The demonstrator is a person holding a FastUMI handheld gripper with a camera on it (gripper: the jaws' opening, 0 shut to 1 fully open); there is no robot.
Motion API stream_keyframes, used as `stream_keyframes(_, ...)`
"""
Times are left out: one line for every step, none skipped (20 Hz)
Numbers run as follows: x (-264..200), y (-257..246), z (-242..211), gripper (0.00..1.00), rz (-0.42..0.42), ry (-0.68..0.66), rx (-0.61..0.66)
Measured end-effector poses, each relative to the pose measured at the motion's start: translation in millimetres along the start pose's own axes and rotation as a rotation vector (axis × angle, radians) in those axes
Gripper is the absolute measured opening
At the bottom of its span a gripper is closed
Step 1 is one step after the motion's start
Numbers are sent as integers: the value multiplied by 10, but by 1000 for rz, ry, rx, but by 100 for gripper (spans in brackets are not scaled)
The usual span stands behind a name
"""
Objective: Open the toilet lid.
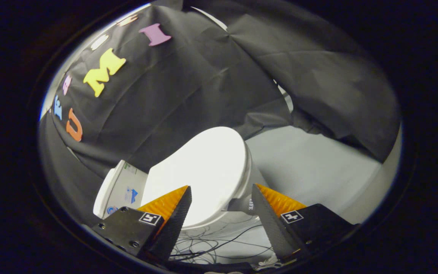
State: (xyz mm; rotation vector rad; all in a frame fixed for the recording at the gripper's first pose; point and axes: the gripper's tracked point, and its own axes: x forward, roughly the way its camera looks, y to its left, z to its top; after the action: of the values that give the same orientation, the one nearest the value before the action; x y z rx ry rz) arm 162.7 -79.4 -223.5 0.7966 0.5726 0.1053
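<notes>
My tool has its fingers spread apart, gripping nothing. The toilet lid lies closed on the bowl just ahead at twelve o'clock, its front edge between my fingertips. Nothing is lifted yet; the whole opening remains, I judge.

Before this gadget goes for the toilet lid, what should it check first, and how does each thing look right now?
1. Toilet lid down on the bowl: ok, it lies closed.
2. Gripper open: ok, fingers spread, nothing between them.
3. Lid edge lined up: ok, its front edge sits just ahead, between the fingers.
4. Fingers under the rim: not ok, no contact yet.
5. Room behind for the lid to swing: cannot tell; the tank stands close.
6. Cables on the floor below: ok, apart from the fingers.
</notes>
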Motion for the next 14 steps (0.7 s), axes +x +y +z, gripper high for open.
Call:
stream_keyframes(31, -64, -16, 99, 11, 15, 46)
stream_keyframes(35, -137, -22, 99, 17, 28, 92)
stream_keyframes(40, -175, -23, 98, 35, 39, 145)
stream_keyframes(31, -219, 13, 97, 56, 36, 194)
stream_keyframes(33, -272, 58, 93, 69, 32, 235)
stream_keyframes(21, -282, 53, 90, 78, 35, 253)
stream_keyframes(-4, -295, 78, 86, 87, 27, 264)
stream_keyframes(-2, -309, 91, 84, 82, 17, 264)
stream_keyframes(-7, -333, 103, 83, 74, 8, 258)
stream_keyframes(-20, -319, 105, 84, 71, 0, 255)
stream_keyframes(-18, -316, 104, 84, 65, -4, 255)
stream_keyframes(-6, -316, 99, 84, 57, -10, 258)
stream_keyframes(26, -319, 78, 84, 52, -6, 265)
stream_keyframes(31, -336, 56, 83, 48, -1, 275)
